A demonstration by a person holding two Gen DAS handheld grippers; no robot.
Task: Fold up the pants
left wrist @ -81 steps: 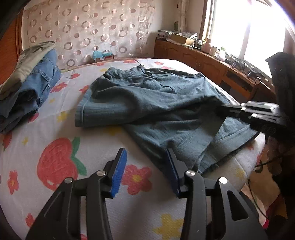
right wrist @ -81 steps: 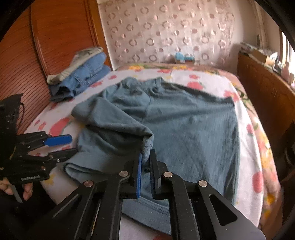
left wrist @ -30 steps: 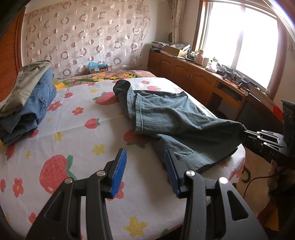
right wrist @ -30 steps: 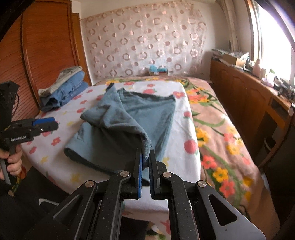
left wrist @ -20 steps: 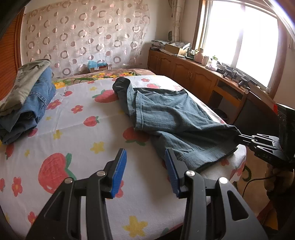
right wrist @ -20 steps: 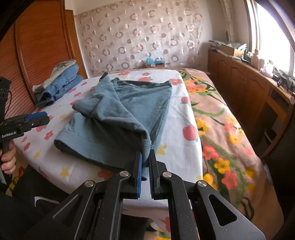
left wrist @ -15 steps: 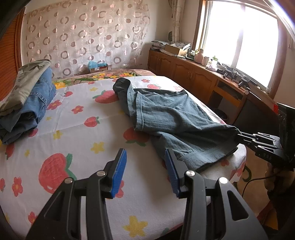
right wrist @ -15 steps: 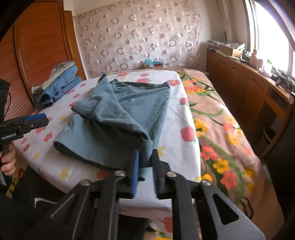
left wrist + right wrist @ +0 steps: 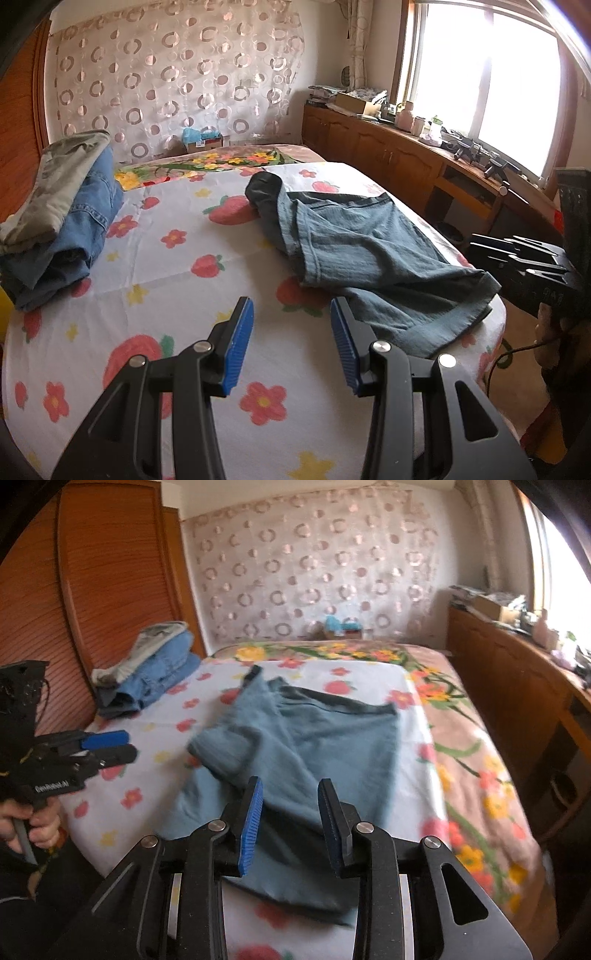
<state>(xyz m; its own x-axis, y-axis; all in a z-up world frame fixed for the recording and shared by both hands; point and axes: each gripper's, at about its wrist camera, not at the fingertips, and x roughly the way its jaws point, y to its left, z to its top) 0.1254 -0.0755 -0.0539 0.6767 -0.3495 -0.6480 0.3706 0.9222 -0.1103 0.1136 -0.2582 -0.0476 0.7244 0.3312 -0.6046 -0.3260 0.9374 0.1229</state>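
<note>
Grey-blue pants point(image 9: 369, 254) lie folded lengthwise on the flowered bed sheet point(image 9: 166, 266), their hem at the near right edge of the bed. In the right wrist view the same pants point(image 9: 306, 746) spread just past my right gripper point(image 9: 290, 810), whose jaws are opening with nothing pressed between the pads. My left gripper point(image 9: 291, 332) hovers open and empty over the sheet, left of the pants' hem. Each gripper shows in the other's view: the right gripper point(image 9: 524, 258) beyond the hem, the left gripper point(image 9: 107, 746) held in a hand.
A stack of folded jeans and khaki clothes point(image 9: 55, 214) sits at the back left of the bed by a wooden headboard point(image 9: 74, 590). A long wooden cabinet point(image 9: 424, 166) with clutter runs under the window at right. The bed's edge drops off near the pants' hem.
My right gripper has let go of the pants' corner and pulled back; the cloth has dropped flat onto the bed. The left gripper has stayed where it was.
</note>
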